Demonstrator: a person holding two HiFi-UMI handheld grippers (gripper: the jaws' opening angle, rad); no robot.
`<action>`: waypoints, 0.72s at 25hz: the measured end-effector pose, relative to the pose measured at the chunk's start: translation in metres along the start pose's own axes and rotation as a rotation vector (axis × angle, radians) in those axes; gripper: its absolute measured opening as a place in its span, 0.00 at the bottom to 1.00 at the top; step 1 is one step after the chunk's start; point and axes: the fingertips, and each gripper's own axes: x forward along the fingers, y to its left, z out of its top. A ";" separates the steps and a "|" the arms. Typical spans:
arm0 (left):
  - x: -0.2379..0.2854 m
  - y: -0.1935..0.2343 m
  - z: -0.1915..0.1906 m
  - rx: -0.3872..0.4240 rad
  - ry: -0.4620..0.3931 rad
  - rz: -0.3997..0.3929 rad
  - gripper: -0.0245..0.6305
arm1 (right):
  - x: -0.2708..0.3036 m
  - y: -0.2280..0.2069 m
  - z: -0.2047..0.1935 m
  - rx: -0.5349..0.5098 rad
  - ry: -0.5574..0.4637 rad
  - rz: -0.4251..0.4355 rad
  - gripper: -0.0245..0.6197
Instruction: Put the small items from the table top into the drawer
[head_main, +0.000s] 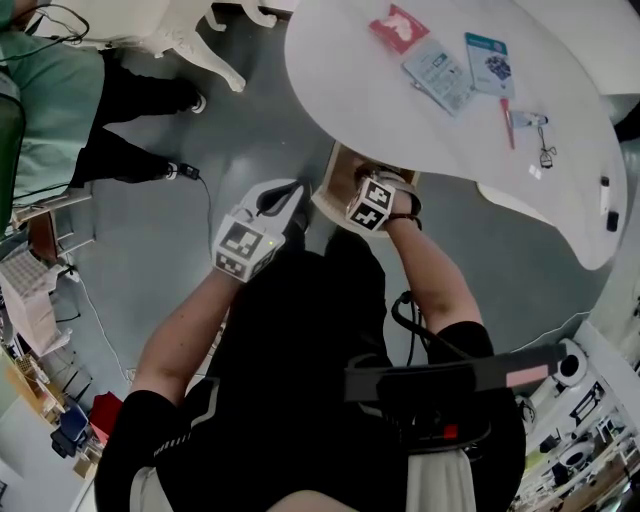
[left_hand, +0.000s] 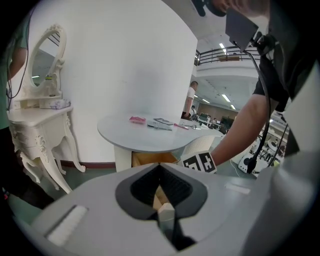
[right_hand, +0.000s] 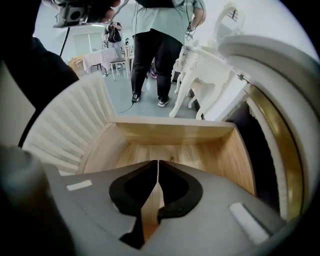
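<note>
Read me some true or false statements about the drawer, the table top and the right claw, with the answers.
1. The drawer stands open. True.
2. The right claw grips the pink packet. False: its jaws are together on nothing, and the packet lies on the table.
3. A red pen lies on the table. True.
4. Small items fill the drawer. False: only bare wood shows inside.
</note>
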 end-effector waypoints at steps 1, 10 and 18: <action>-0.002 -0.002 0.003 -0.001 -0.005 0.002 0.04 | -0.006 0.001 0.004 -0.009 -0.015 0.001 0.05; -0.011 -0.028 0.038 0.069 -0.040 0.002 0.04 | -0.074 0.001 0.023 0.031 -0.150 -0.033 0.04; -0.017 -0.038 0.068 0.092 -0.073 0.018 0.04 | -0.141 -0.017 0.015 0.246 -0.310 -0.104 0.04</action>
